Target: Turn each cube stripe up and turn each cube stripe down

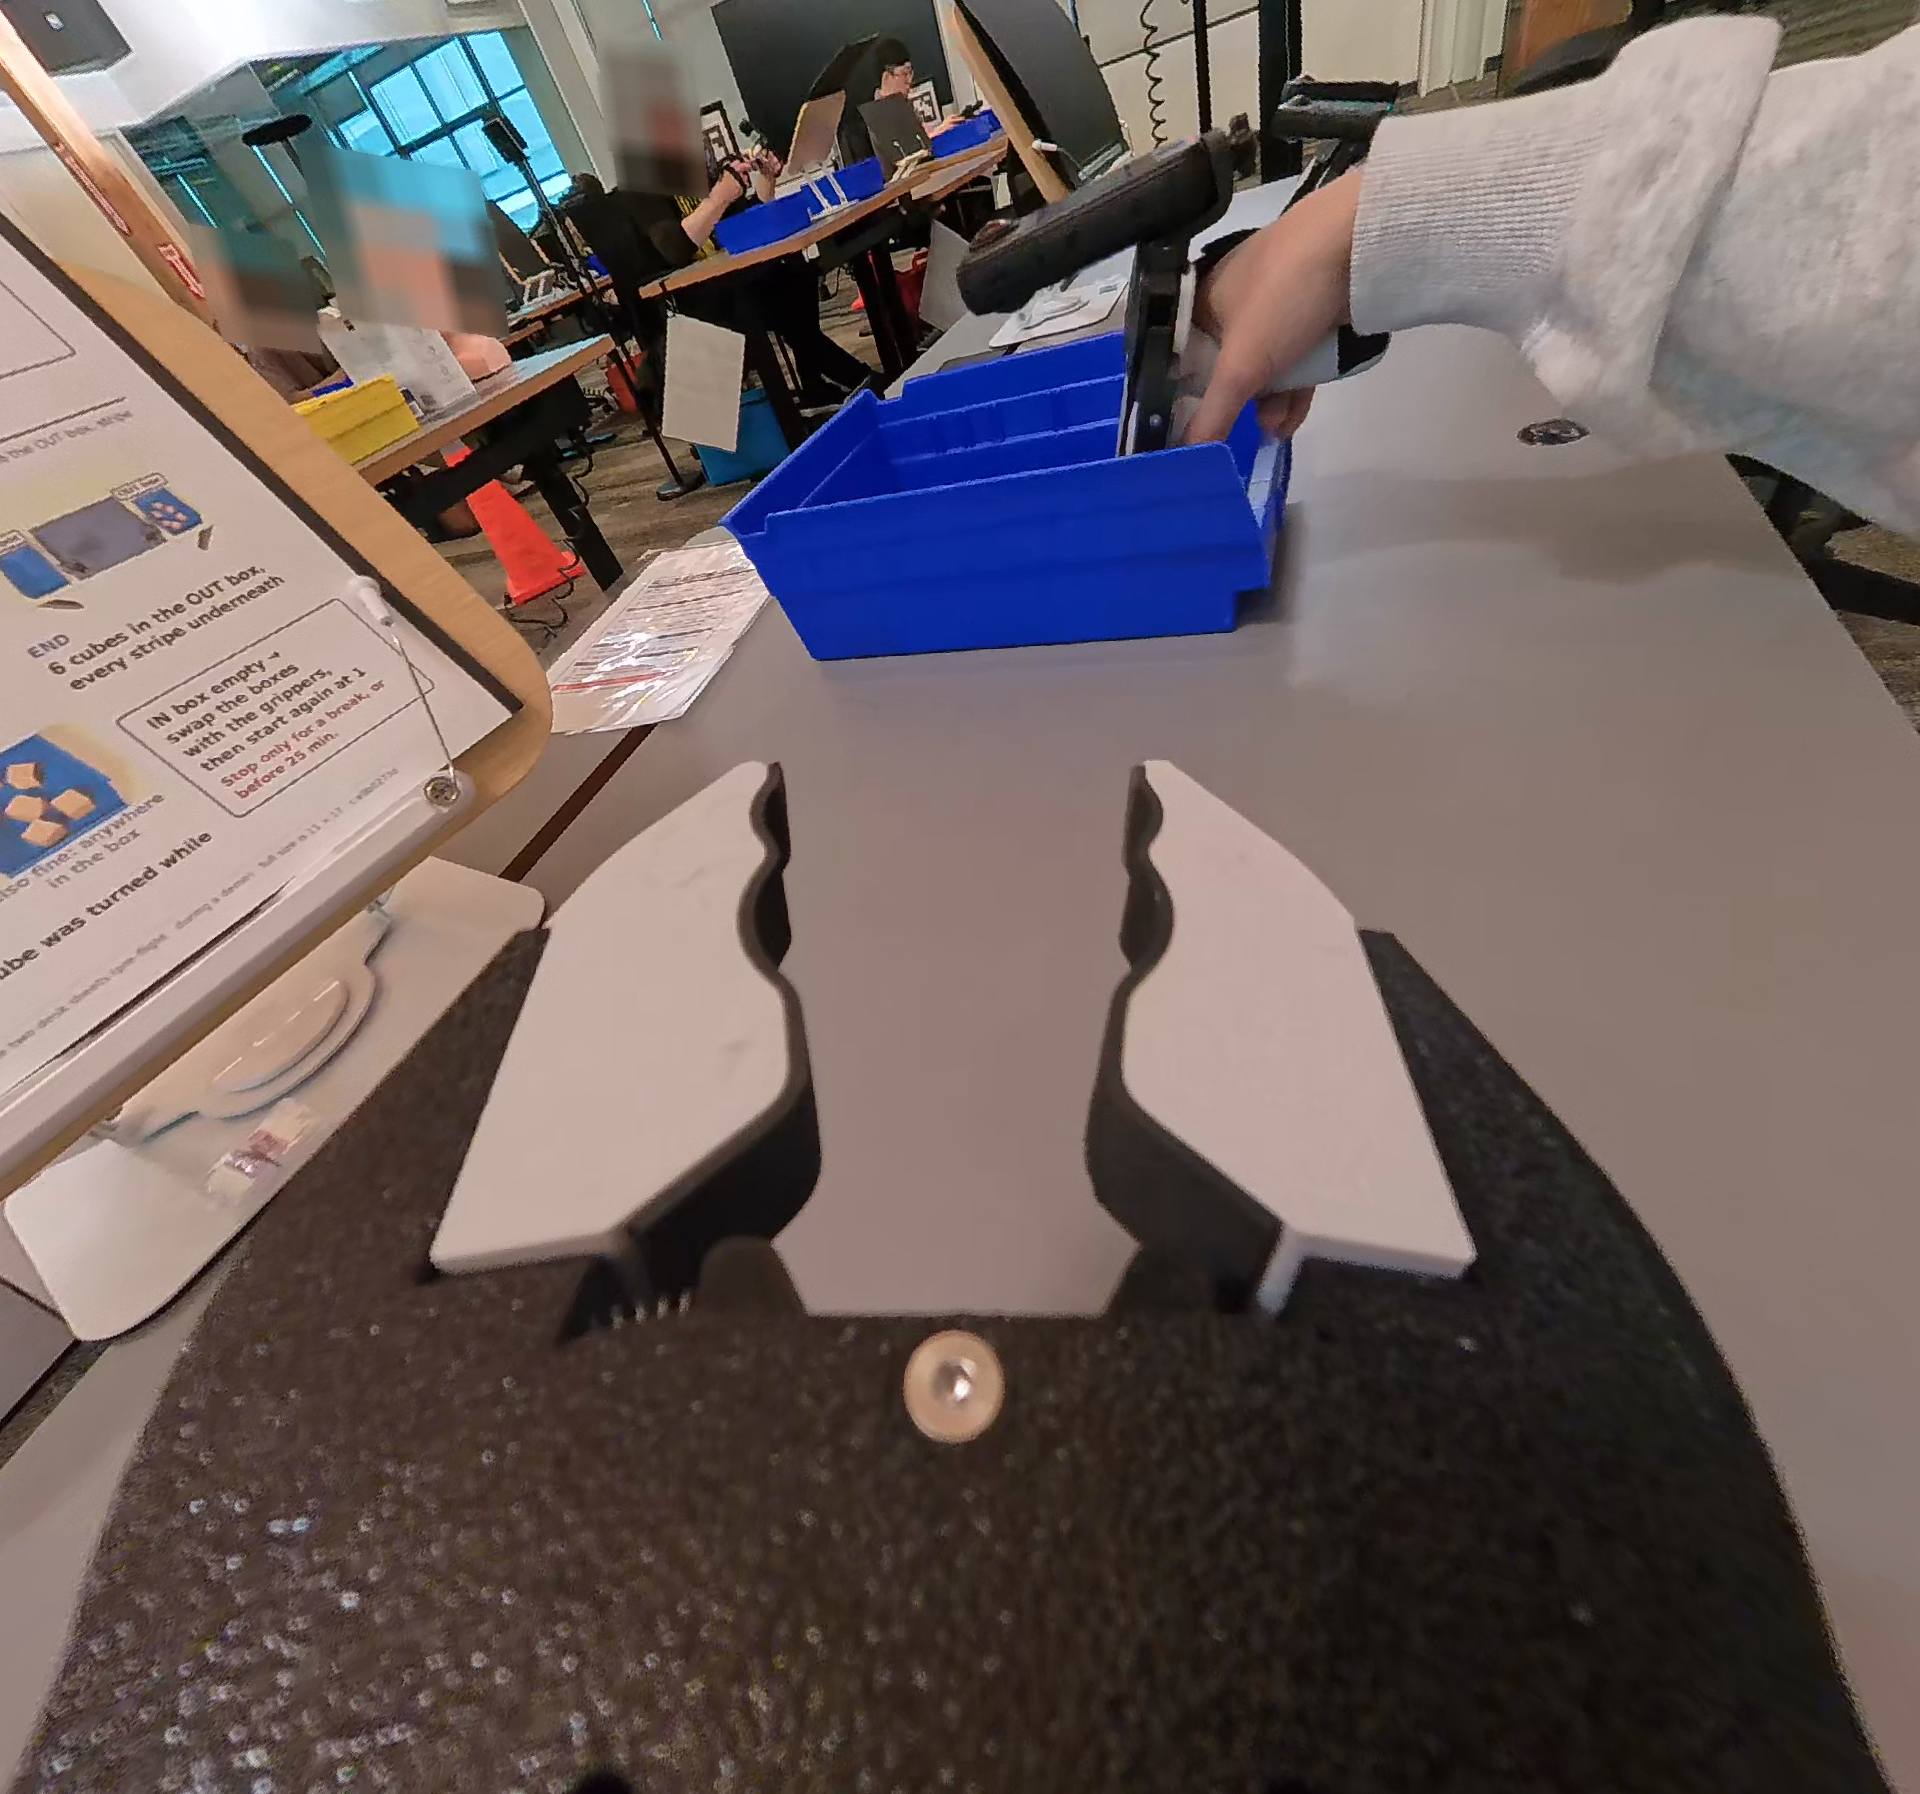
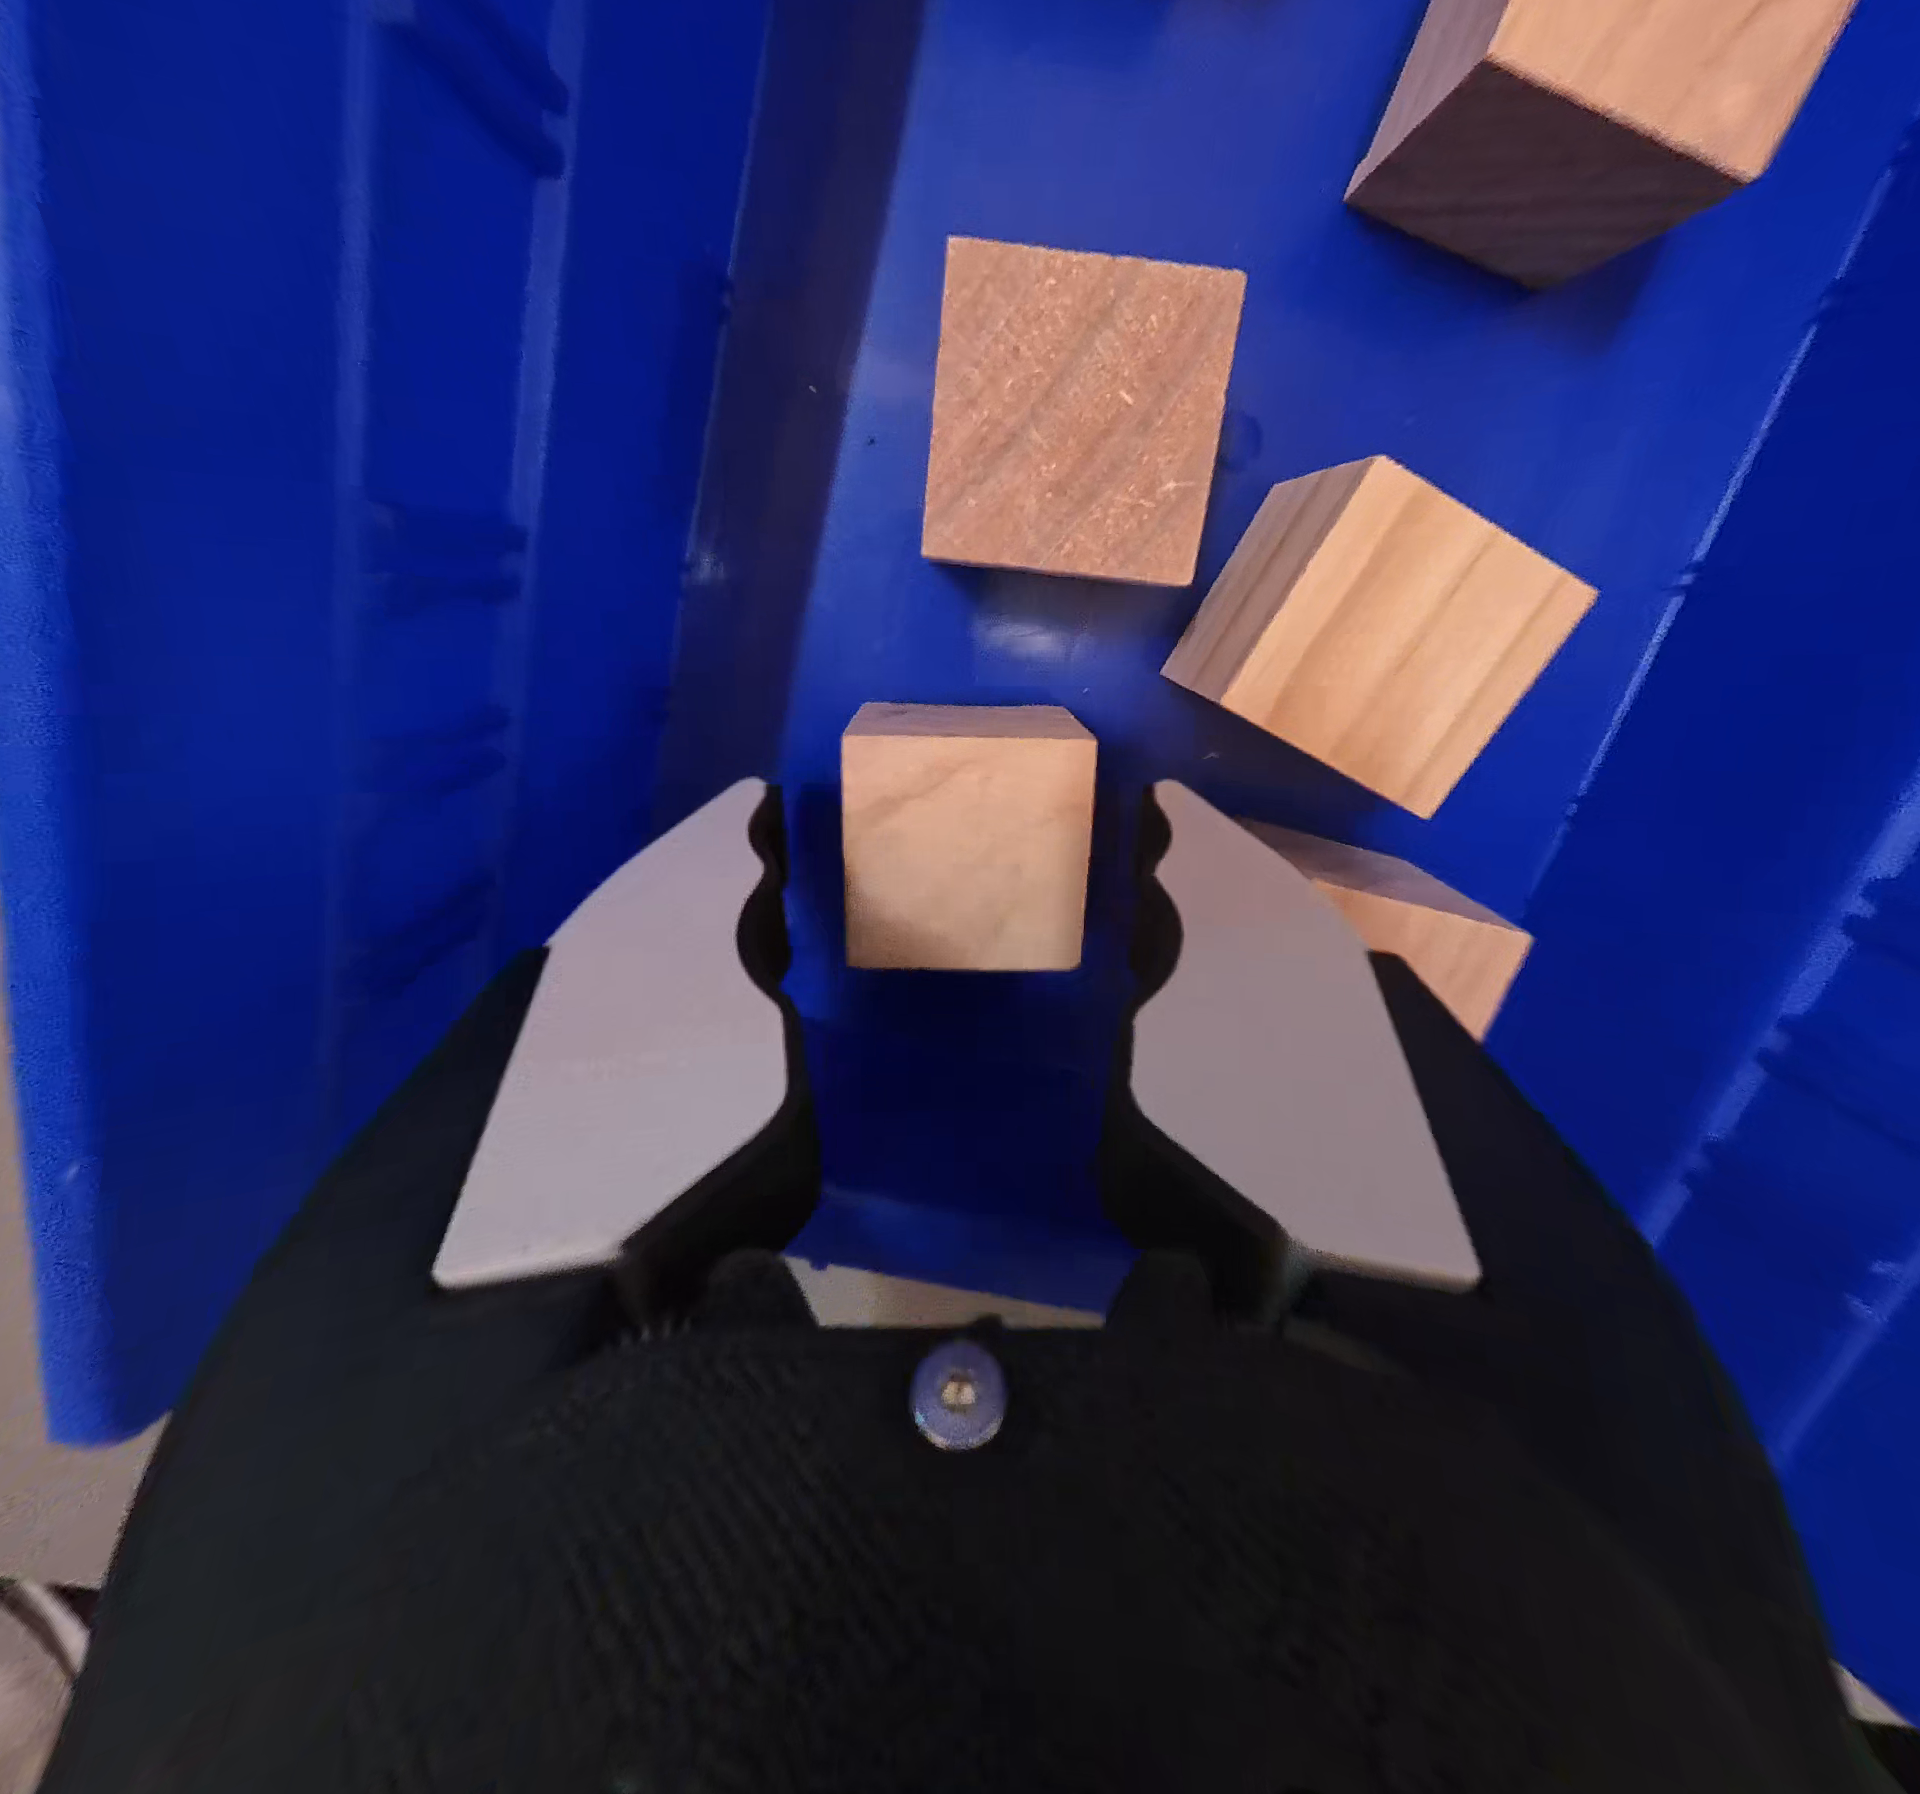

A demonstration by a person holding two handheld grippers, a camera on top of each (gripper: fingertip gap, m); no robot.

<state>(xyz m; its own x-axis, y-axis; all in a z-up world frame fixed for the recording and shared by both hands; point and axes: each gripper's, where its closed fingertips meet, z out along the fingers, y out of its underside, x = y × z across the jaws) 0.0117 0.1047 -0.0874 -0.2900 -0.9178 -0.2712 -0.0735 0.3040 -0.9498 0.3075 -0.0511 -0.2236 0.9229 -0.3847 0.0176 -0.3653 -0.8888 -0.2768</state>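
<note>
In the right wrist view my right gripper point(image 2: 961, 799) is open and points down into a blue bin point(image 2: 582, 497). A plain wooden cube point(image 2: 968, 835) sits between its fingertips with small gaps on both sides. Several other wooden cubes lie on the bin floor: one point(image 2: 1081, 409) just beyond, one point(image 2: 1377, 632) to the right, one point(image 2: 1631, 40) at the top right. No stripe shows on any face. In the left wrist view my left gripper point(image 1: 956, 788) is open and empty above the grey table point(image 1: 1455, 757). The right gripper point(image 1: 1143, 394) reaches into the blue bin point(image 1: 997, 560).
An instruction sheet on a wooden stand point(image 1: 208, 664) is at the left. A plastic bag point(image 1: 655, 632) lies left of the bin. A white-sleeved arm point(image 1: 1610, 217) holds the right gripper. Other desks, people and an orange cone point(image 1: 520, 549) are behind.
</note>
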